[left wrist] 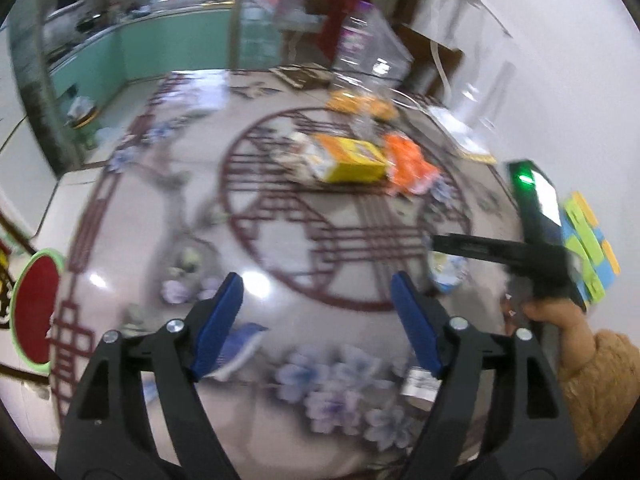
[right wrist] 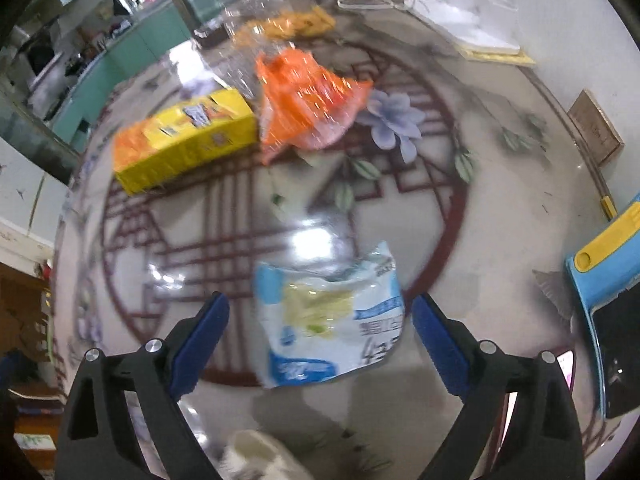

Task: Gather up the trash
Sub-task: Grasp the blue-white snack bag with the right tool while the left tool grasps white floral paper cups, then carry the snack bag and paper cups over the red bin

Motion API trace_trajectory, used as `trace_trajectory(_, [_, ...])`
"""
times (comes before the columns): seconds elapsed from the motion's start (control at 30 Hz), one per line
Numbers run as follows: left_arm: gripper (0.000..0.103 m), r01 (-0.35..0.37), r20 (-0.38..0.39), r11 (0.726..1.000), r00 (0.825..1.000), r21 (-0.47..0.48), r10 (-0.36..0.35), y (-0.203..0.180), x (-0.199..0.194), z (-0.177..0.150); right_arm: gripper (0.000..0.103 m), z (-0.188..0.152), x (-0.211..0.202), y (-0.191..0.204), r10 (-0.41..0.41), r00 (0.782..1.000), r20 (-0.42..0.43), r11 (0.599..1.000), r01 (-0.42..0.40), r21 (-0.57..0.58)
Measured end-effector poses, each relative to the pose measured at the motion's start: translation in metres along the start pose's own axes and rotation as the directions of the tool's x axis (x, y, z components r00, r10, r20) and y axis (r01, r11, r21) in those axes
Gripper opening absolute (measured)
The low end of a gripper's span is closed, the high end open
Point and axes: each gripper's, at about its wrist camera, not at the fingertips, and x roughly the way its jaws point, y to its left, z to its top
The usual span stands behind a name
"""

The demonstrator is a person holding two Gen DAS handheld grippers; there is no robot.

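Blue pads line both grippers, and both sets of jaws stand wide apart with nothing between the pads. The right gripper [right wrist: 320, 318] hovers over a white-and-blue packet [right wrist: 328, 320] that lies on the floor [right wrist: 460, 152] in the gap between its fingers, at 12 o'clock from the camera; I cannot tell whether either pad touches it. Farther out at 12 o'clock lies an orange wrapper [right wrist: 308, 108], with a yellow box [right wrist: 184, 140] just beside it at 10 o'clock. Clear crinkled plastic [right wrist: 256, 12] sits behind them near the top of the view. A blue-and-yellow dustpan [right wrist: 604, 268] shows at 3 o'clock.

The left gripper [left wrist: 316, 320] hangs above bare patterned floor [left wrist: 172, 184]. From its camera the yellow box [left wrist: 352, 160] and the orange wrapper [left wrist: 408, 160] lie side by side at 12 o'clock, well apart from the pads, and a clear bottle [left wrist: 368, 40] stands beyond them. The white-and-blue packet [left wrist: 448, 272] is at 2 o'clock, under the tip of the right gripper [left wrist: 440, 244], which a hand [left wrist: 560, 316] in a tan sleeve holds at 3 o'clock. The picture is blurred.
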Motion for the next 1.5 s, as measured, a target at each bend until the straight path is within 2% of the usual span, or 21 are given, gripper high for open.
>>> trace_trajectory(0.2, [0.077, 0.075, -0.051, 0.989, 0.996, 0.129, -0.069, -0.044, 0.021, -0.011, 0.089, -0.006, 0.026, -0.004, 0.003, 0.998, -0.057, 0.998, -0.006, -0.056])
trace_trajectory(0.23, [0.077, 0.091, -0.066, 0.985, 0.994, 0.146, -0.082, -0.05, 0.025, -0.013, 0.085, -0.006, 0.027, -0.003, 0.01, 0.998, -0.057, 0.998, -0.014, -0.06])
trace_trajectory(0.3, [0.077, 0.124, -0.099, 0.977, 0.989, 0.173, -0.108, -0.06, 0.034, -0.017, 0.073, -0.007, 0.026, -0.003, 0.018, 0.999, -0.047, 0.997, -0.021, -0.079])
trace_trajectory(0.33, [0.077, 0.148, -0.123, 0.971, 0.984, 0.188, -0.126, -0.065, 0.04, -0.02, 0.048, -0.005, 0.024, -0.002, 0.014, 0.999, -0.037, 0.996, -0.017, -0.092])
trace_trajectory(0.37, [0.077, 0.166, -0.142, 0.967, 0.98, 0.195, -0.14, -0.068, 0.044, -0.022, 0.036, -0.004, 0.021, -0.002, 0.025, 0.999, -0.029, 0.994, -0.028, -0.103])
trace_trajectory(0.4, [0.077, 0.193, -0.176, 0.96, 0.972, 0.201, -0.159, -0.074, 0.051, -0.026, 0.032, 0.0, 0.019, -0.002, 0.035, 0.999, -0.029, 0.994, -0.038, -0.104])
trace_trajectory(0.5, [0.077, 0.255, -0.264, 0.945, 0.944, 0.204, -0.198, -0.087, 0.069, -0.036, 0.028, 0.007, 0.013, -0.006, 0.049, 0.999, -0.021, 0.994, -0.051, -0.098])
trace_trajectory(0.6, [0.077, 0.28, -0.339, 0.934, 0.92, 0.222, -0.195, -0.098, 0.085, -0.046, 0.027, 0.013, 0.004, -0.012, 0.076, 0.997, 0.003, 0.994, -0.075, -0.081])
trace_trajectory(0.73, [0.077, 0.335, -0.43, 0.918, 0.875, 0.21, -0.221, -0.107, 0.105, -0.058, 0.027, 0.024, -0.01, -0.01, 0.099, 0.994, 0.038, 0.992, -0.095, -0.082])
trace_trajectory(0.77, [0.076, 0.339, -0.444, 0.918, 0.868, 0.205, -0.221, -0.107, 0.108, -0.06, 0.027, 0.026, -0.012, -0.01, 0.103, 0.994, 0.046, 0.992, -0.099, -0.081])
trace_trajectory(0.83, [0.067, 0.348, -0.473, 0.919, 0.852, 0.188, -0.225, -0.106, 0.115, -0.064, 0.027, 0.03, -0.019, -0.006, 0.113, 0.992, 0.064, 0.991, -0.107, -0.08])
trace_trajectory(0.9, [0.048, 0.349, -0.491, 0.922, 0.84, 0.167, -0.229, -0.103, 0.12, -0.066, 0.027, 0.032, -0.022, -0.002, 0.12, 0.99, 0.077, 0.99, -0.114, -0.078])
trace_trajectory(0.97, [0.037, 0.358, -0.513, 0.925, 0.822, 0.128, -0.247, -0.098, 0.125, -0.069, 0.027, 0.032, -0.024, 0.0, 0.126, 0.989, 0.082, 0.99, -0.12, -0.077])
trace_trajectory(1.03, [0.035, 0.368, -0.514, 0.926, 0.812, 0.084, -0.276, -0.091, 0.127, -0.069, 0.027, 0.032, -0.025, 0.003, 0.132, 0.988, 0.083, 0.989, -0.126, -0.077])
trace_trajectory(1.1, [0.034, 0.342, -0.494, 0.937, 0.828, 0.071, -0.265, -0.083, 0.125, -0.067, 0.027, 0.031, -0.027, 0.007, 0.137, 0.987, 0.082, 0.988, -0.13, -0.08])
trace_trajectory(1.2, [0.034, 0.296, -0.394, 0.954, 0.884, 0.057, -0.25, -0.069, 0.108, -0.05, 0.027, 0.031, -0.035, 0.014, 0.149, 0.984, 0.098, 0.986, -0.14, -0.089])
trace_trajectory(1.23, [0.034, 0.271, -0.35, 0.961, 0.907, 0.055, -0.236, -0.062, 0.099, -0.044, 0.027, 0.03, -0.038, 0.016, 0.152, 0.983, 0.105, 0.985, -0.143, -0.095])
trace_trajectory(1.33, [0.034, 0.197, -0.224, 0.979, 0.958, 0.047, -0.182, -0.044, 0.073, -0.023, 0.027, 0.031, -0.048, 0.027, 0.171, 0.978, 0.124, 0.981, -0.157, -0.114])
trace_trajectory(1.43, [0.034, 0.118, -0.115, 0.993, 0.987, 0.031, -0.114, -0.026, 0.046, -0.006, 0.028, 0.031, -0.059, 0.04, 0.194, 0.97, 0.144, 0.975, -0.175, -0.137])
trace_trajectory(1.5, [0.034, 0.076, -0.066, 0.997, 0.995, 0.014, -0.075, -0.017, 0.034, 0.008, 0.028, 0.031, -0.065, 0.05, 0.208, 0.966, 0.154, 0.97, -0.184, -0.16])
